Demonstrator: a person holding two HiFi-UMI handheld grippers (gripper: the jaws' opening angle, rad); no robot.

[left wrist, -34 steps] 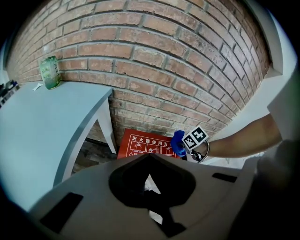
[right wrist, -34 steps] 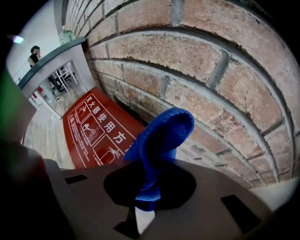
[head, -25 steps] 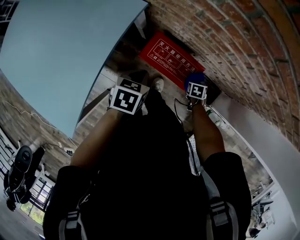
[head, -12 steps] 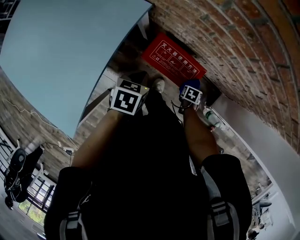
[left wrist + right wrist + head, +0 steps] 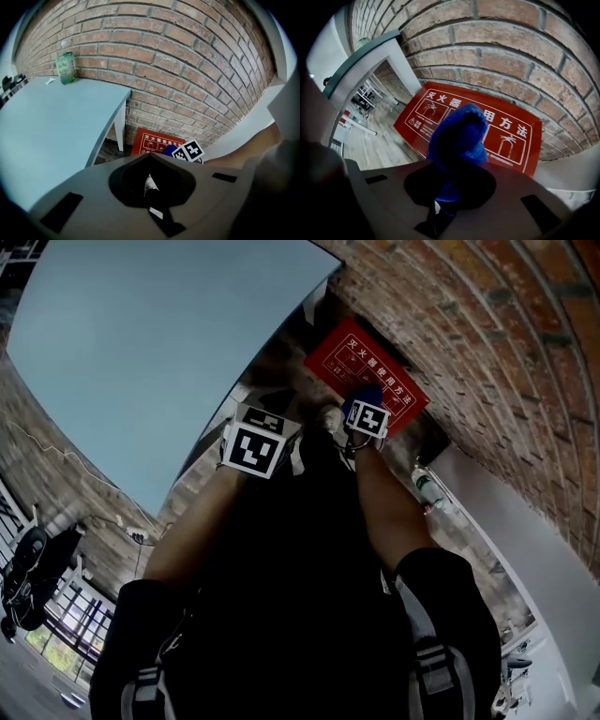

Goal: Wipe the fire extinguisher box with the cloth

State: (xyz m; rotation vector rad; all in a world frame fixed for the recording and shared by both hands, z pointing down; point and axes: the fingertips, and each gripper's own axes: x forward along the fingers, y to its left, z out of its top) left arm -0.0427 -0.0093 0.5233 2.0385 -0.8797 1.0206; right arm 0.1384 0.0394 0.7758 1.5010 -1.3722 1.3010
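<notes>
Nearest the person, the left gripper hangs with its jaws drawn together on nothing, a shoe showing below it. Ahead, the right gripper is clenched on the blue cloth, whose bunched end sticks out past the jaws over the white-lettered front of the red fire extinguisher box; whether they touch cannot be told. The box stands on the floor at the foot of the brick wall, near the table leg, and a green bottle sits at the table's far edge by the wall.
</notes>
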